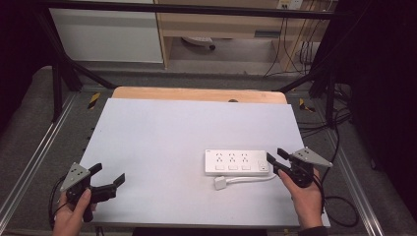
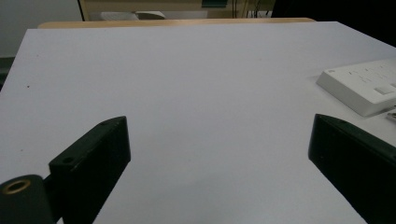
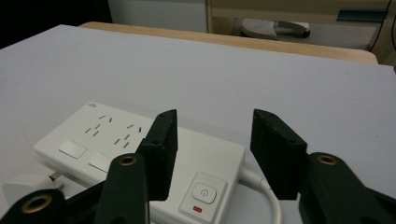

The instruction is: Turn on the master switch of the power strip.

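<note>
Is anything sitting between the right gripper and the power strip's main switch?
Nothing visible does. The right gripper hovers open just above the power strip, with its switch exposed below the jaws.

left black two-jaw gripper: low at near-left, held in left hand, fingers spread wide, empty | right black two-jaw gripper: near-right, held in right hand, fingers parted, empty

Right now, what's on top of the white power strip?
Nothing rests on the power strip. Its top shows sockets, three small switches and a main power button with a red mark. The right gripper hovers open near that end. Its underside on the table is hidden.
</note>
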`<action>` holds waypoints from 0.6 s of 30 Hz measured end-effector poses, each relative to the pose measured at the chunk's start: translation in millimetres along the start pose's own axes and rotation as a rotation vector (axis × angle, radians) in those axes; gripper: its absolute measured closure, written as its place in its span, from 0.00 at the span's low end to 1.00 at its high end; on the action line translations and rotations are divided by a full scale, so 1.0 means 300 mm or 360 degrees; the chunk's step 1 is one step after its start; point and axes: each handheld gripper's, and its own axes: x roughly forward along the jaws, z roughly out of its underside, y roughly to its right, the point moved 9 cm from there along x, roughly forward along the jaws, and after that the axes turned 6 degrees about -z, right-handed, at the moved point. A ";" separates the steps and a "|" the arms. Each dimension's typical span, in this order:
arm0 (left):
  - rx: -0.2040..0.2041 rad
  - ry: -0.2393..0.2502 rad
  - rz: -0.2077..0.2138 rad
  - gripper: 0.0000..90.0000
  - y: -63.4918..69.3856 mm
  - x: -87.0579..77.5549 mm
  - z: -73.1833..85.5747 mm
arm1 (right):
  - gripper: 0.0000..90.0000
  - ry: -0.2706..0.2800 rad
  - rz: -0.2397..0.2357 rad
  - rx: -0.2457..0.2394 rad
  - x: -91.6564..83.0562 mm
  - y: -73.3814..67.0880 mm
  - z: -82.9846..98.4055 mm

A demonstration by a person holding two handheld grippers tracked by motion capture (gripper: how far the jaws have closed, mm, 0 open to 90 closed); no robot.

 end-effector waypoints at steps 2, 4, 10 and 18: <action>-0.0003 0.0000 0.0001 0.06 0.000 0.000 0.000 | 0.65 -0.0008 -0.0014 -0.0010 0.012 -0.008 -0.002; -0.0001 0.0000 0.0000 0.06 0.000 0.000 0.000 | 0.68 -0.0017 -0.0021 -0.0018 0.020 -0.013 -0.002; -0.0003 0.0000 0.0002 0.06 0.001 0.000 0.000 | 0.76 -0.0036 -0.0046 -0.0031 0.042 -0.027 0.002; 0.0004 -0.0002 0.0000 0.06 0.000 -0.001 0.000 | 0.83 -0.0059 -0.0047 -0.0038 0.054 -0.029 0.016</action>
